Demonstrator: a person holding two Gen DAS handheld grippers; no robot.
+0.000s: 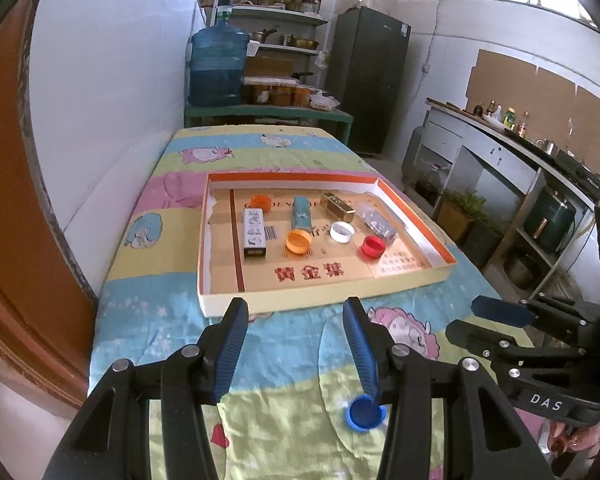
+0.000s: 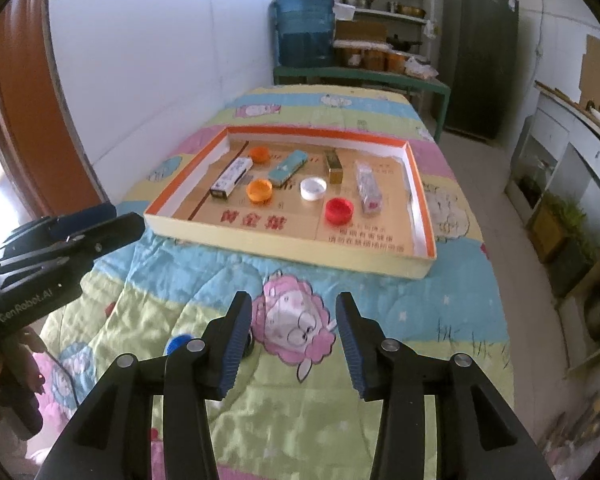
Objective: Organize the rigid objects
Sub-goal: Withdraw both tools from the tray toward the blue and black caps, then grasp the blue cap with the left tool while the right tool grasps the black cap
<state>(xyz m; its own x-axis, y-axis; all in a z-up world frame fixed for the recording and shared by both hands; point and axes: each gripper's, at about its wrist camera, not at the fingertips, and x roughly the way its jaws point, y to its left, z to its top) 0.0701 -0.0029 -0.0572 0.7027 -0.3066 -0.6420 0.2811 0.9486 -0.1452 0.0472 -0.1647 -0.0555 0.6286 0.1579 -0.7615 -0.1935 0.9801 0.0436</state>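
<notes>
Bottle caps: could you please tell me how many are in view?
5. In the tray: far orange cap, near orange cap, white cap, red cap. Outside, on the quilt: blue cap.

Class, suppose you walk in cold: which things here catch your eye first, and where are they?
The shallow orange-rimmed cardboard tray lies mid-table on the pastel cartoon quilt, holding bright plastic caps and small boxes. One round blue plastic cap lies alone on the quilt, outside the tray, beside the open left gripper.
</notes>
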